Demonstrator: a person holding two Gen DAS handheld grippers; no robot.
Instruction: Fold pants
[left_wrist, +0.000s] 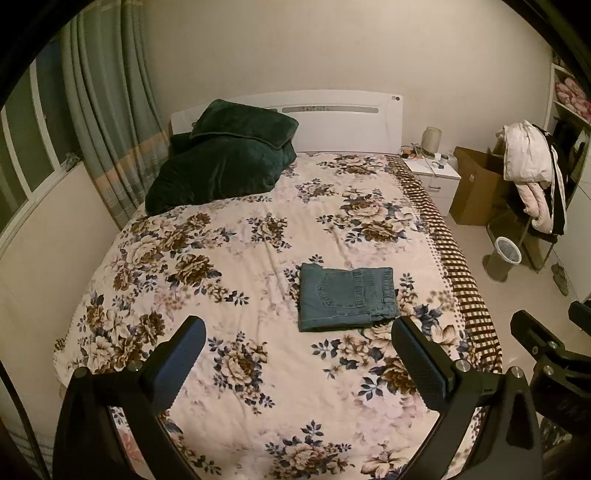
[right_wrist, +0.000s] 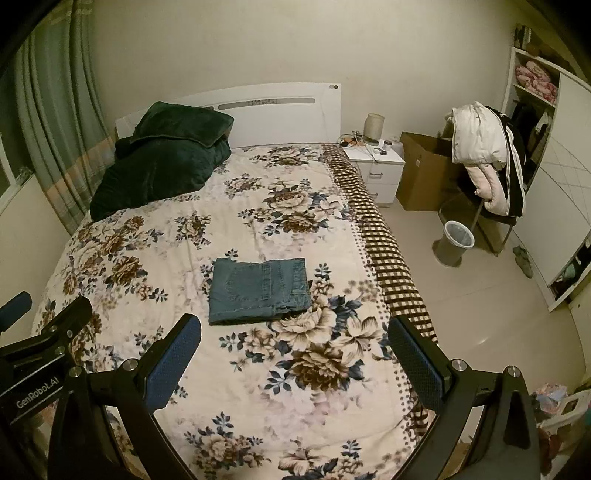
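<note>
While we hold both grippers above the foot of the bed, the left gripper and right gripper stand wide apart and empty. We see the jeans folded into 1 flat rectangle on the floral blanket, well beyond our fingertips.

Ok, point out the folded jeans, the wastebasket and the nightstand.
folded jeans (left_wrist: 345, 297): left wrist view, back pocket.
wastebasket (right_wrist: 456, 243): right wrist view, outer wall below rim.
nightstand (right_wrist: 380, 173): right wrist view, upper drawer front.
</note>
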